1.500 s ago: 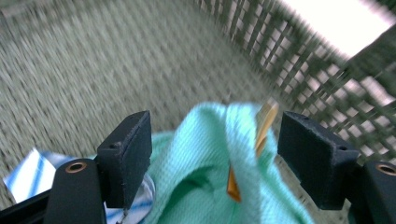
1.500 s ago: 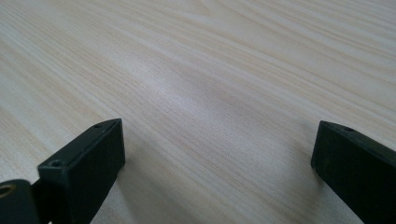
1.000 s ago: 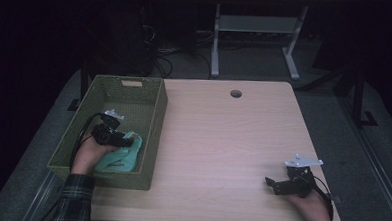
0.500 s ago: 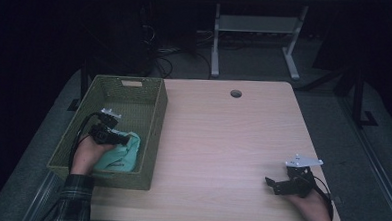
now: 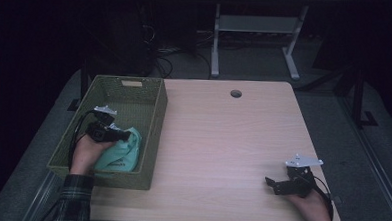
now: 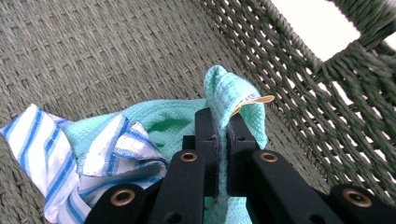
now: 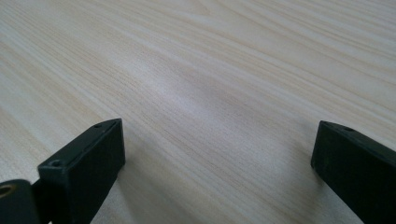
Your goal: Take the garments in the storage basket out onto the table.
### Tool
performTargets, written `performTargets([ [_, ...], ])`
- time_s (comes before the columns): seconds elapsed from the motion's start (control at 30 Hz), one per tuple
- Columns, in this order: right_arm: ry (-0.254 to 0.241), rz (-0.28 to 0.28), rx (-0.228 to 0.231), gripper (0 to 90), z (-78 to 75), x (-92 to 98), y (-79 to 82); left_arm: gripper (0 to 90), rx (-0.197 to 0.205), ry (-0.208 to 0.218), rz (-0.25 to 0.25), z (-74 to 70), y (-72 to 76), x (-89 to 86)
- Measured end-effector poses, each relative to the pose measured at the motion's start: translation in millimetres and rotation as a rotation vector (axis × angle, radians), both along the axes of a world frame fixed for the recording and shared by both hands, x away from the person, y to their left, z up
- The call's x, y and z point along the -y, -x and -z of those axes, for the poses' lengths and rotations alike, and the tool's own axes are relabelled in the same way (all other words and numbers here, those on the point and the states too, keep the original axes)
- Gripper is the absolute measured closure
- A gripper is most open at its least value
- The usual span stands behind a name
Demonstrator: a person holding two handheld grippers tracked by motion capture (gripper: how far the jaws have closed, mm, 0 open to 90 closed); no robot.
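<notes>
- Across the wooden table [image 5: 222,141], nothing has shifted: its bare top spreads to the right of the basket, and no cloth lies on it yet.
- Green woven basket [image 5: 156,114] sits at the table's left edge, where it sat a second ago; both cloths are inside it, at the end nearest the person.
- Mint-green cloth [image 6: 180,119] lies bunched on the basket floor; a second ago it lay flatter, and now one fold of it stands up, pulled a little toward the basket wall with the handle cut-out.
- Striped blue-and-white cloth [image 6: 42,149] lies partly on the mint one, deeper in the basket and away from that wall, untouched.
- Left gripper [image 6: 222,135], inside the basket, has just closed its jaws; they now pinch the raised fold of the mint-green cloth, with a small tag peeking out beside them. Judging by this, the grasp is made and lifting the cloth out of the basket is the next step.
- Right gripper [image 5: 276,185] rests far from the basket, near the table's right front corner, unmoved, its jaws wide apart with nothing between them.
</notes>
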State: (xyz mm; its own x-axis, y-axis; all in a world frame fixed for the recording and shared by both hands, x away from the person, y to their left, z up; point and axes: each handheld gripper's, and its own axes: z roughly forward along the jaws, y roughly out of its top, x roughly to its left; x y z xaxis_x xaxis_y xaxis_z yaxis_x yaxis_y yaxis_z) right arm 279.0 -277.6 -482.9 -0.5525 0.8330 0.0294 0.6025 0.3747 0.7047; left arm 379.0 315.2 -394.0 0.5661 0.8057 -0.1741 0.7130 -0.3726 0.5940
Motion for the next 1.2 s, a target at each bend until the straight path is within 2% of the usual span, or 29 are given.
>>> performTargets([
  [0.23, 0.000, 0.003, 0.000, 2.4, 0.0, 0.1, 0.0, 85.7, 0.043, 0.074, 0.002, -12.4, 1.6, -6.1],
  [0.53, 0.001, 0.019, 0.000, 2.4, 0.0, -0.7, -0.4, 85.7, 0.086, 0.114, -0.013, -29.0, 6.9, -11.4],
  [0.87, 0.003, 0.017, 0.000, 2.4, 0.0, -0.6, -0.4, 85.7, 0.136, 0.155, 0.016, -50.9, 16.2, -7.3],
  [1.03, 0.003, 0.017, 0.000, 2.4, 0.0, -0.6, -0.4, 85.7, 0.152, 0.184, 0.027, -61.8, 17.0, -7.0],
  [1.13, 0.002, 0.018, 0.000, 2.4, 0.0, -0.5, -0.4, 85.7, 0.159, 0.183, 0.032, -70.4, 15.6, -6.2],
  [1.2, 0.002, 0.018, 0.001, 2.4, 0.0, -0.5, -0.5, 85.8, 0.173, 0.202, 0.040, -78.8, 16.0, -4.6],
])
